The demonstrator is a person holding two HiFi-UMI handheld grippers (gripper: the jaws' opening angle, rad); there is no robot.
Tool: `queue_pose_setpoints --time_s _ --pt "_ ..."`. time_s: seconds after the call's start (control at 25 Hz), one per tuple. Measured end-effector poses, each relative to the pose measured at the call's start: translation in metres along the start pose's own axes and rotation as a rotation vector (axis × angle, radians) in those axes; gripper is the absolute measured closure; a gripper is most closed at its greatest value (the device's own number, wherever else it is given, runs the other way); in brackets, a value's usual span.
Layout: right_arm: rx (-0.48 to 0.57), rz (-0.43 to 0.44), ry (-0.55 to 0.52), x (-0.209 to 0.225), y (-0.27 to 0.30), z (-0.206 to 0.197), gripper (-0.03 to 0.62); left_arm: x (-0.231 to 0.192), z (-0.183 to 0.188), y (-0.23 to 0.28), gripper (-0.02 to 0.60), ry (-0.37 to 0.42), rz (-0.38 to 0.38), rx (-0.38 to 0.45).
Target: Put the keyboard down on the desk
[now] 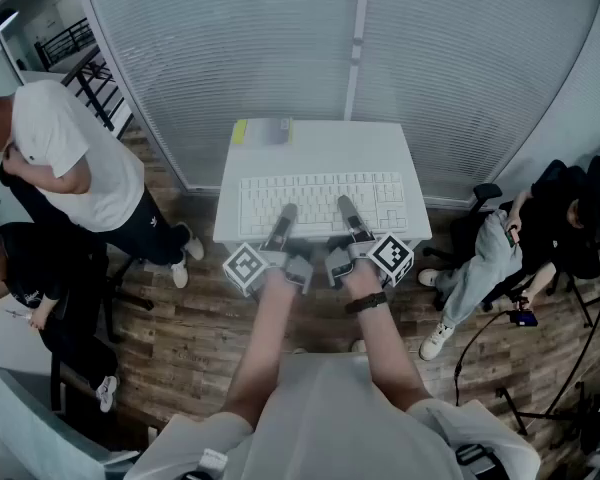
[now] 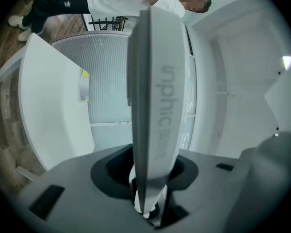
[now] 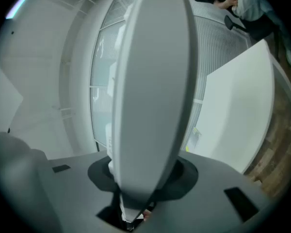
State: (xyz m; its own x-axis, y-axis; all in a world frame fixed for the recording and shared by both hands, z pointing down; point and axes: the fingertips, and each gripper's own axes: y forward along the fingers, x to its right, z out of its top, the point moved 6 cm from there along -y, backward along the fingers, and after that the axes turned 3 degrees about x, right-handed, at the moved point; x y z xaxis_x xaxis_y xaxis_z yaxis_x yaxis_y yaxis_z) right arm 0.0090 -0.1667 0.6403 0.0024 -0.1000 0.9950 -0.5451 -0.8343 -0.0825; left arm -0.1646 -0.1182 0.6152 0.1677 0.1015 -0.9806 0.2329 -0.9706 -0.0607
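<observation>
White blinds (image 1: 230, 48) stand behind a small counter (image 1: 320, 153) on a wood floor (image 1: 190, 338), with a grey thing (image 1: 272, 130) and a yellow slip (image 1: 240, 131) at its far edge. Over the counter's near edge is the keyboard (image 1: 320, 200), keys up, its long axis running left to right along that edge; the gripper views show a gap between it and the counter. The left gripper (image 1: 285, 214) and right gripper (image 1: 346, 208) each pinch its near side.
</observation>
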Motion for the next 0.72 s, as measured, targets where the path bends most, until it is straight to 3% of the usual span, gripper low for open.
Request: queue_pose_setpoints --time_s 0.16,0.4,0.72 --pt "0.015 0.011 0.036 0.002 0.003 -0.003 0.441 -0.004 0.005 0.003 0.445 0.009 0.014 -0.014" --pt "0.03 -0.04 0.049 0.015 0.003 -0.002 0.441 -0.011 0.007 0.008 0.445 0.019 0.034 -0.044" --pt "0.06 -0.013 0.11 0.012 0.0 -0.01 0.45 -0.007 0.011 0.005 0.445 0.023 0.029 -0.052"
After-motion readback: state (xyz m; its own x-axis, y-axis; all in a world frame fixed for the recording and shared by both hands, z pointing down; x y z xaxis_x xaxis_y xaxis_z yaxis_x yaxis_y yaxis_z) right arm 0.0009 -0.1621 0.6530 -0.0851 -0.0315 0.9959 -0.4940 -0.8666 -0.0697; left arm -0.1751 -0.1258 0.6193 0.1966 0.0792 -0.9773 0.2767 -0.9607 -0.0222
